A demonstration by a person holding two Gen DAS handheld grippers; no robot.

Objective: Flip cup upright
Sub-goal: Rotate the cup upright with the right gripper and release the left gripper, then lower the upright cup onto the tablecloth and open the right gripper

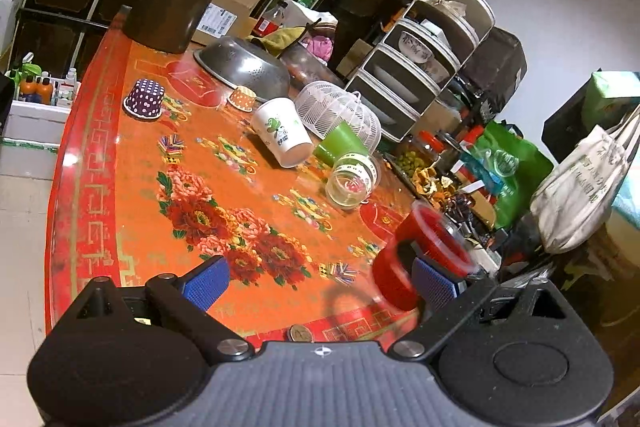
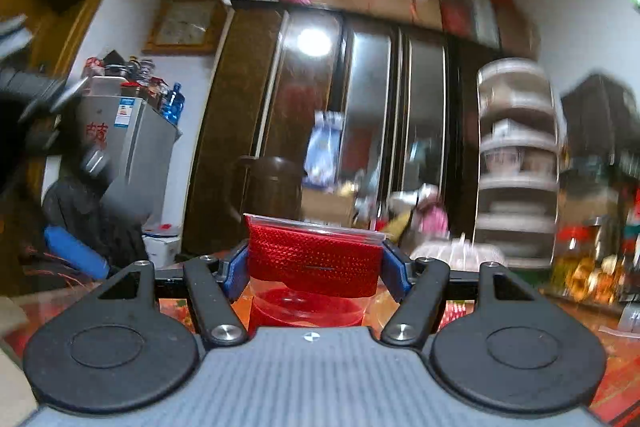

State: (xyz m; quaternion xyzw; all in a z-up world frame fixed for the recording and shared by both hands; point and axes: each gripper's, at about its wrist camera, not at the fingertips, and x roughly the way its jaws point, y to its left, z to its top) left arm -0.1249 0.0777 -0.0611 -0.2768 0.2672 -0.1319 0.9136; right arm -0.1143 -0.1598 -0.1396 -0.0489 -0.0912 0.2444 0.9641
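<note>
We could read no text reliably. Red characters stood on the grey refrigerator point(image 2: 132, 155), dark characters on the white tote bag point(image 1: 580, 187), and print on the carton label point(image 1: 216, 21), all illegible.

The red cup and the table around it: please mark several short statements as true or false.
1. The right gripper is shut on the red cup. True.
2. The left gripper holds a cup. False: it is open with nothing between its fingers.
3. The white paper cup stands upright. False: it lies on its side.
4. The purple dotted cup is upside down. True.
5. The clear glass cup is tipped over. True.
</note>
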